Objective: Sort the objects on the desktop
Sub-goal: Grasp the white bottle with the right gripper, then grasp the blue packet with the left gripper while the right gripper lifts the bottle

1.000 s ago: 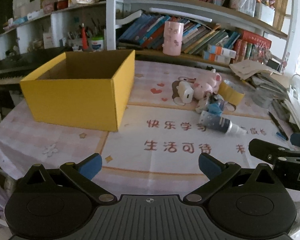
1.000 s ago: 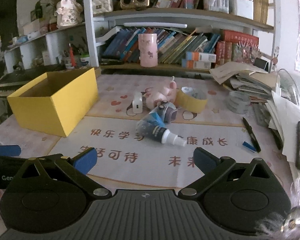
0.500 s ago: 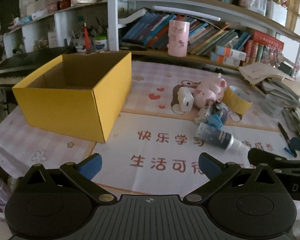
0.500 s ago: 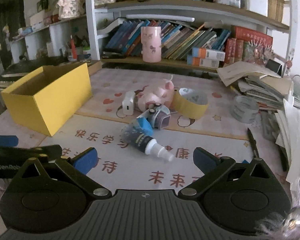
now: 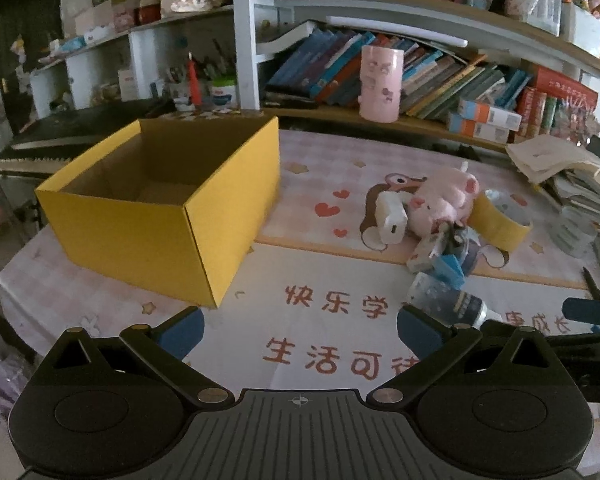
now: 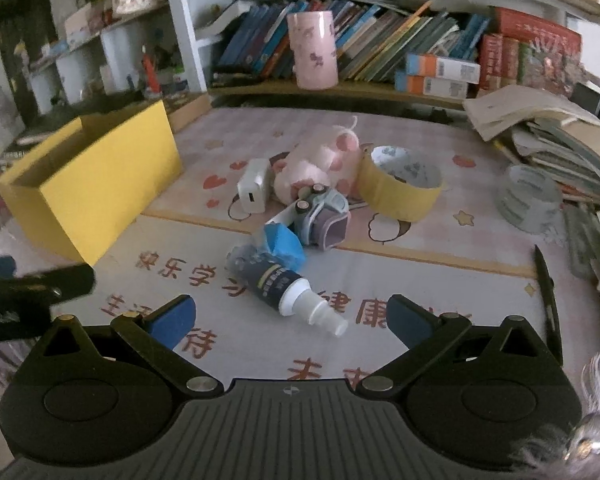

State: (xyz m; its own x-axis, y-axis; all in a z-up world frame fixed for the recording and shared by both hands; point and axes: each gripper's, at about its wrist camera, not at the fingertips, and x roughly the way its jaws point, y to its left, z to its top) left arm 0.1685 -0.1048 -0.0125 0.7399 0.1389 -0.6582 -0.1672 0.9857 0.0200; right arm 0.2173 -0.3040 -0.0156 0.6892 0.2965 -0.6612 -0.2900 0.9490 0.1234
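Observation:
An open, empty yellow cardboard box (image 5: 172, 216) (image 6: 96, 184) stands at the table's left. A pile lies to its right: a white charger (image 6: 254, 192) (image 5: 390, 220), a pink plush pig (image 6: 320, 160) (image 5: 444, 202), a toy car (image 6: 320, 216), a blue scrap (image 6: 284, 242), a dark spray bottle (image 6: 284, 284) (image 5: 448, 300) and a yellow tape roll (image 6: 400, 188) (image 5: 500, 220). My left gripper (image 5: 298, 328) is open and empty, short of the box. My right gripper (image 6: 290, 320) is open and empty, just short of the spray bottle.
A pink cup (image 6: 312, 50) and rows of books (image 6: 400, 52) stand on the shelf behind. A clear tape roll (image 6: 528, 196), a black pen (image 6: 548, 300) and stacked papers (image 6: 540, 120) lie at the right. The table is covered with a printed cloth (image 5: 320, 320).
Both grippers have moved forward and closer to the table; the box and the pile look larger. The spray bottle now lies just ahead of the right gripper. Nothing was grasped.

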